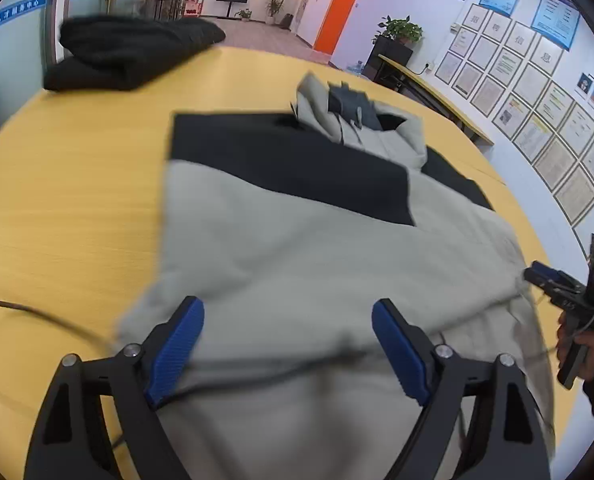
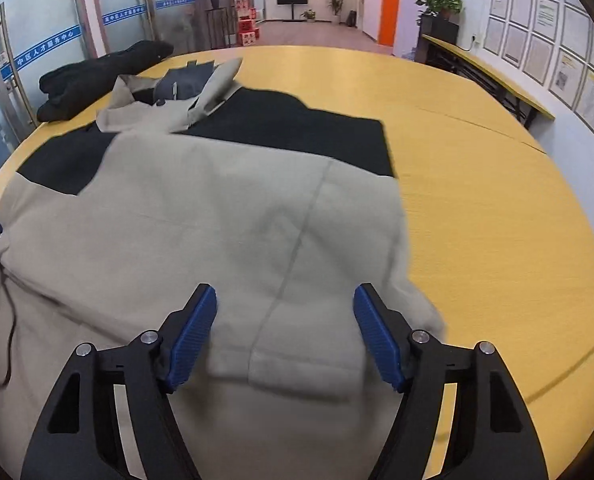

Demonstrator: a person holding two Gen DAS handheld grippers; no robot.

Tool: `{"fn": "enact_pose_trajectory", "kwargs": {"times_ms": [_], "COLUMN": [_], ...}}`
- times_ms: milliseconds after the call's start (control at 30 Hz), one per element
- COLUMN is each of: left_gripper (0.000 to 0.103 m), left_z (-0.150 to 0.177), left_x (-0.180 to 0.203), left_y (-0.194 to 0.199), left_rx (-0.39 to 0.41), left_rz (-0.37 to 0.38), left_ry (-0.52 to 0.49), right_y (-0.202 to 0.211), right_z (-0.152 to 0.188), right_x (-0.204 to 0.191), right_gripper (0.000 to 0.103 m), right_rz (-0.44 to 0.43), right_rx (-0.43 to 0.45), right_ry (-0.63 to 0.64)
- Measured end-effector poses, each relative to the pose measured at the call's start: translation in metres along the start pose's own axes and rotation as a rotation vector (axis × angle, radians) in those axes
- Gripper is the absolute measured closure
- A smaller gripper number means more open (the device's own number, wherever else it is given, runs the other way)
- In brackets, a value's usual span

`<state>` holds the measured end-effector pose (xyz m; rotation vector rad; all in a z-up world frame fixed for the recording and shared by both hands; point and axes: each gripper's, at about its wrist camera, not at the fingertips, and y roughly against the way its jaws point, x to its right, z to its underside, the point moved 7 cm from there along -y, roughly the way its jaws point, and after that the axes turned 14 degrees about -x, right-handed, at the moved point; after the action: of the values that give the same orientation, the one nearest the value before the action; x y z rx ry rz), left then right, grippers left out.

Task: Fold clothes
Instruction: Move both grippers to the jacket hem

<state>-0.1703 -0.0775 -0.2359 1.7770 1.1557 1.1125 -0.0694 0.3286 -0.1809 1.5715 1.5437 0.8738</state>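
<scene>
A beige and black hooded jacket [image 1: 297, 232] lies flat on the yellow table [image 1: 65, 200], hood toward the far side. My left gripper [image 1: 287, 312] is open, just above the jacket's near left hem, holding nothing. The jacket also shows in the right wrist view [image 2: 217, 208]. My right gripper [image 2: 285, 300] is open above the jacket's near right hem, empty. The right gripper also shows in the left wrist view [image 1: 537, 272], at the far right by the jacket's edge. A dark drawstring [image 2: 9, 320] trails over the hem at the left.
A black garment [image 1: 129, 52] lies bunched at the table's far left corner; it also shows in the right wrist view [image 2: 97, 76]. A second yellow table [image 2: 485, 68] stands by the right wall. A thin cable [image 1: 37, 312] runs across the table at the left.
</scene>
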Motion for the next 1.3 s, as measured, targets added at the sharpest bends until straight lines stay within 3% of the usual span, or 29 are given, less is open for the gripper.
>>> {"fn": "enact_pose_trajectory", "kwargs": {"times_ms": [167, 267, 367, 467, 567, 733, 900, 1033, 1167, 1300], "left_gripper": [0.017, 0.012, 0.011, 0.010, 0.010, 0.021, 0.021, 0.021, 0.021, 0.021], "left_z": [0.032, 0.064, 0.105, 0.150, 0.201, 0.272, 0.307, 0.309, 0.309, 0.329], "left_x": [-0.007, -0.005, 0.014, 0.040, 0.060, 0.043, 0.017, -0.005, -0.016, -0.043], "left_y": [0.132, 0.211, 0.251, 0.264, 0.233, 0.144, 0.110, 0.121, 0.140, 0.181], "left_rx": [0.051, 0.055, 0.017, -0.033, -0.101, -0.297, -0.375, -0.333, -0.344, -0.372], "left_rz": [-0.051, -0.067, -0.057, -0.050, 0.004, 0.024, -0.060, -0.075, -0.085, -0.119], "left_ry": [-0.064, -0.073, -0.087, -0.108, -0.083, 0.077, 0.125, 0.185, 0.159, 0.133], "right_y": [0.037, 0.109, 0.159, 0.186, 0.184, 0.151, 0.123, 0.104, 0.102, 0.104], "right_z": [0.022, 0.050, 0.072, 0.104, 0.149, 0.249, 0.324, 0.333, 0.318, 0.312], "right_x": [0.003, 0.006, 0.015, 0.022, 0.020, 0.027, 0.038, 0.035, 0.024, 0.019], "right_gripper": [0.021, 0.018, 0.010, 0.009, 0.009, 0.010, 0.015, 0.015, 0.015, 0.016], "right_rz": [0.042, 0.088, 0.072, 0.005, -0.096, -0.188, -0.240, -0.228, -0.238, -0.219], "right_rx": [-0.025, -0.028, -0.007, -0.013, -0.070, -0.255, -0.374, -0.404, -0.378, -0.384], "right_ry": [0.033, 0.075, 0.070, 0.060, 0.104, 0.123, 0.100, 0.107, 0.100, 0.114]}}
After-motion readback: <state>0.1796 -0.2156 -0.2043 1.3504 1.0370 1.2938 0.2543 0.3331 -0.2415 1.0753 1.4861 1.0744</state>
